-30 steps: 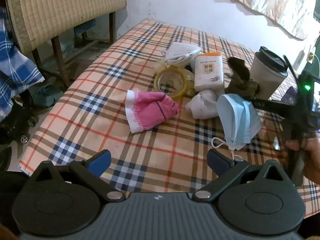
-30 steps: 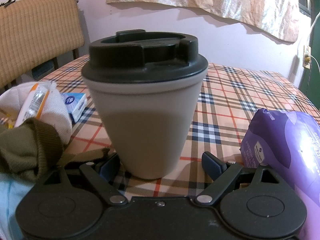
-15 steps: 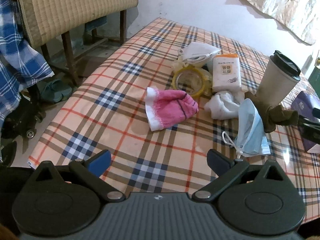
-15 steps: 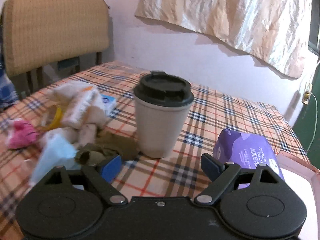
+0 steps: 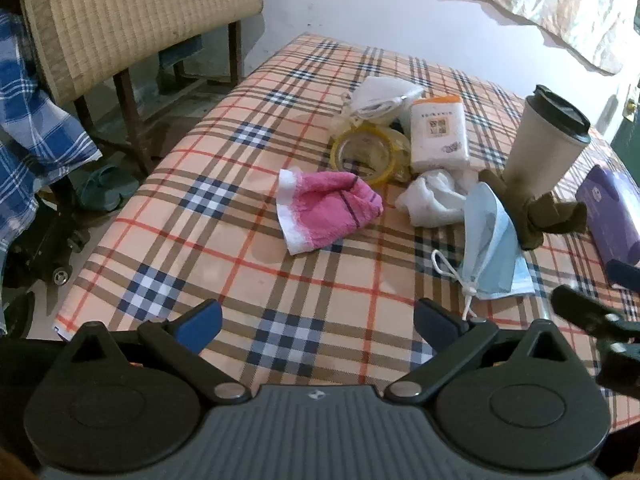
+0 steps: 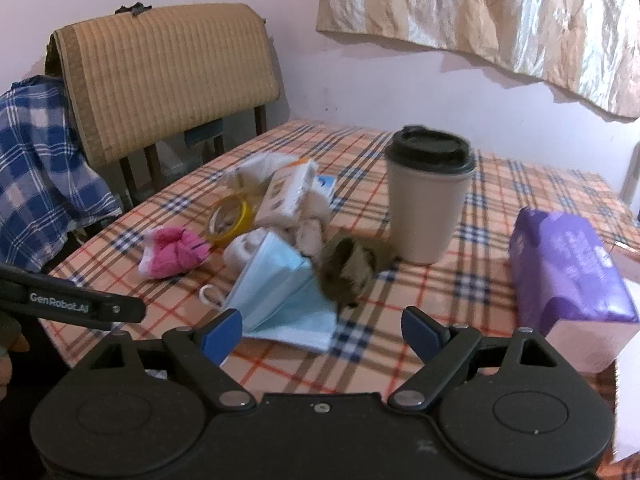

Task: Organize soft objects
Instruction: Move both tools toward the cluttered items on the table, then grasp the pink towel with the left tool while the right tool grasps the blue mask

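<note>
- No sorting is being shown as done yet, by the look of the table (image 5: 224,280): the soft things are all lying loose in one cluster among the hard ones
- The pink cloth (image 5: 326,210) is lying on the checked tablecloth just left of the cluster, with the white cloth (image 5: 434,200) to its right and the blue face mask (image 5: 494,248) touching that cloth's near edge
- The olive-green cloth (image 5: 536,216) is bunched against the foot of the lidded cup (image 5: 544,144); a white mask (image 5: 380,94) is lying at the far side, beside the tissue pack (image 5: 438,136) and the yellow tape roll (image 5: 366,154)
- The purple pack (image 6: 568,276) is sitting well to the right, near the table edge
- The left gripper (image 5: 318,320) is being held with its jaws spread and nothing between them, above the near edge of the table
- The right gripper (image 6: 322,328) is likewise being held wide apart and empty, with the blue face mask just ahead of its left finger
- Everything is judged to be left: each soft item is waiting to be picked and grouped
- Against the earlier pictures, the right gripper is being drawn back from the cup, which was filling its view a second ago
- The olive-green cloth is now lying on the nearer side of the cup's foot, and the blue face mask is lying more upright on its fold
</note>
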`<state>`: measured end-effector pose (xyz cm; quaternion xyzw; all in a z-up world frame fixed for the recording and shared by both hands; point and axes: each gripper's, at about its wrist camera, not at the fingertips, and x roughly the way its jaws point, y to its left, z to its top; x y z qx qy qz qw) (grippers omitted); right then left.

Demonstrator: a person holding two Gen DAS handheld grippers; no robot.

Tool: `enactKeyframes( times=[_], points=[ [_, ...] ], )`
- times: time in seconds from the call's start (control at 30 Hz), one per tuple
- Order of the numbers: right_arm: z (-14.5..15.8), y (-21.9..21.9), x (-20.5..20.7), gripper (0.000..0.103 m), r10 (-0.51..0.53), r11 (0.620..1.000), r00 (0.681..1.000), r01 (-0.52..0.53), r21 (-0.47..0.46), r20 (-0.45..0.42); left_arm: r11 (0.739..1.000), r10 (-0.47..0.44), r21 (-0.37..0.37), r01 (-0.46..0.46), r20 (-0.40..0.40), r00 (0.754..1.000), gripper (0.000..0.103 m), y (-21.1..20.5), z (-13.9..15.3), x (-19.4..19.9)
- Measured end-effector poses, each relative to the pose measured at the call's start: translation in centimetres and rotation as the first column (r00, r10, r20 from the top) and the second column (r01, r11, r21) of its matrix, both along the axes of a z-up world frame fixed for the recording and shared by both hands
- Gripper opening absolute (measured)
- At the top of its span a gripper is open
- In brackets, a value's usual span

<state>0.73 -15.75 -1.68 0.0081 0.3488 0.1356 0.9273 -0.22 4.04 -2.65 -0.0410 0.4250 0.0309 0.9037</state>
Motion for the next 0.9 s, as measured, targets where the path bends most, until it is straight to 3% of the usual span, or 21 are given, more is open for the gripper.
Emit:
enactKeyframes(
  times=[0.27,0.9],
  points=[
    [-0.2,1.8,0.4,0.101,-0.018,0.999,0.998,0.021,0.045,-0.055,1.000,0.003,0.013,-0.003,-0.009,1.000,0.103,0.2,0.0,0.5],
    [-0.4,4.3,2.4,0.101,-0.039,0.999,0.994,0.042,0.033,-0.097,0.999,0.033,0.019,-0.033,-0.016,0.999,0.103,1.8,0.1,2.2]
  ],
)
